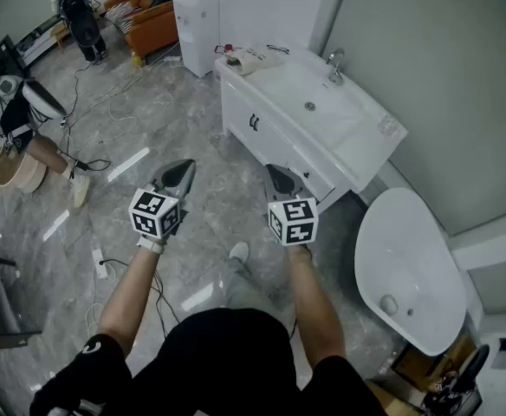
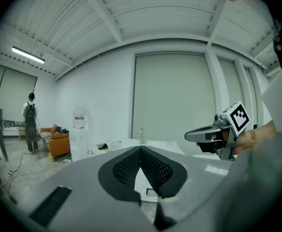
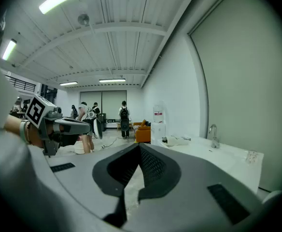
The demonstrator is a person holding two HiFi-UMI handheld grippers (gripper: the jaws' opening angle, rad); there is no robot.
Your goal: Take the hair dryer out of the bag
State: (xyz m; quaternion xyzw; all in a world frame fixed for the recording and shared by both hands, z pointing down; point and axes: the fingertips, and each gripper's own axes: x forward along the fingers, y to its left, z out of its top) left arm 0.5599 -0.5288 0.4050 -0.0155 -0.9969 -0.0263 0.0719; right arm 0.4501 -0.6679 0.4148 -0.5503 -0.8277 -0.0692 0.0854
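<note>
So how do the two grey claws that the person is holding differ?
The left gripper hangs over bare floor; the right gripper is close to the white vanity. The left gripper angles slightly rightward, the right gripper slightly leftward, so their tips converge. Both are shut, empty, and each carries a marker cube.

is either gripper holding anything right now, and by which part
Nothing is held. The left gripper and the right gripper both have their jaws closed together on nothing, out in the open air.
</note>
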